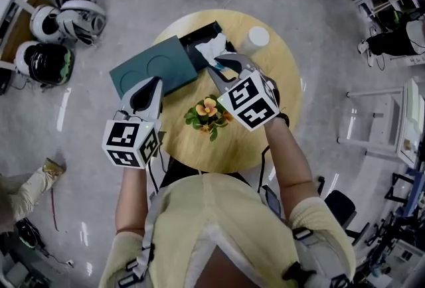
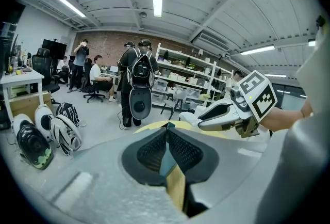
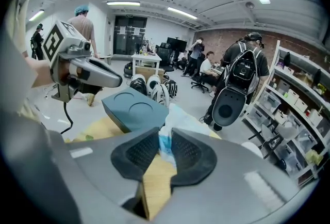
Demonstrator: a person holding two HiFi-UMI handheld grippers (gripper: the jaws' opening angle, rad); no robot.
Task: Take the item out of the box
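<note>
Pale, matt wood grain runs across the round table beneath both tongs. The left gripper and right gripper have smooth, matt grey plastic shells. Their pads are black, rubbery and finely gridded, and the marker cube is flat black-and-white print. Between the right gripper's pads, the item is crinkled white-and-blue wrapping, film or paper unclear. Just left of those pads, the teal lid looks like smooth matt card, with two shallow discs pressed into it. Past the right gripper's tips, the box is matt black. Off to the left gripper's left, glossy helmets lie on a polished grey concrete floor.
</note>
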